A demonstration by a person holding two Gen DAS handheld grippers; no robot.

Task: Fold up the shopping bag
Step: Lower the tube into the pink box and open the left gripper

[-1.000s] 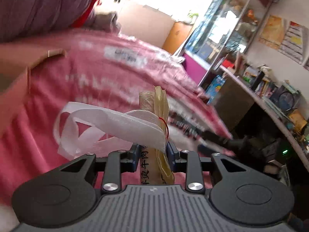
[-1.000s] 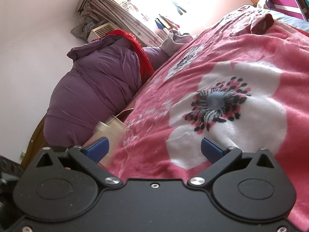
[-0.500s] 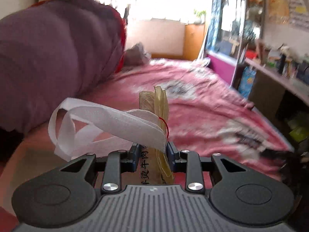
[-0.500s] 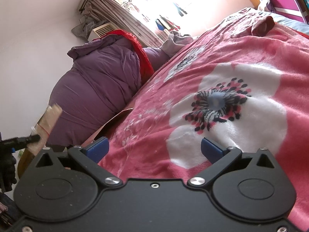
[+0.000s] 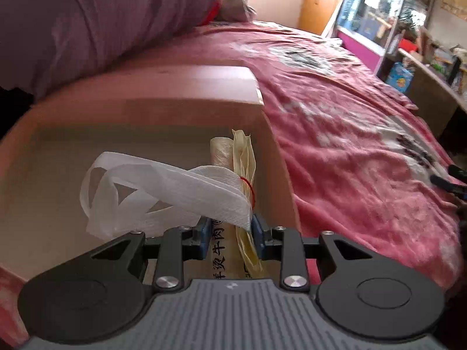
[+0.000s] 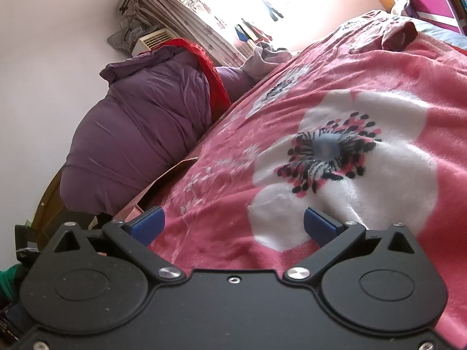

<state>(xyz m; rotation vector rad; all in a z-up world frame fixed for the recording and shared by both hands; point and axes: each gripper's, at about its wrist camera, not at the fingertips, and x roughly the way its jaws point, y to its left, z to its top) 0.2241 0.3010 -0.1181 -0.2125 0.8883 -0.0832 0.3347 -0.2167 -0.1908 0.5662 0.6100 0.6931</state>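
Note:
The folded shopping bag [image 5: 233,157] is a cream bundle with a red band, and its white handles [image 5: 163,192] loop out to the left. It stands between the blue pads of my left gripper [image 5: 230,230], whose jaws are opening while the pads still touch it. The bag hangs over the open mouth of a cardboard box [image 5: 189,93] on the bed. My right gripper [image 6: 233,224] is open and holds nothing, low over the pink flowered blanket [image 6: 350,87]. In the right wrist view the bag is out of sight.
A big purple duvet bundle [image 5: 87,14] lies just behind the box, also seen as the duvet [image 6: 140,134] beside the box's edge [image 6: 163,180]. The blanket [image 5: 350,145] spreads right of the box. Shelves and a glass cabinet [image 5: 379,14] line the far right.
My left gripper has swung with the bag from over the blanket to above the open cardboard box, tilting down. The bag left the right wrist view. The right gripper stayed put.

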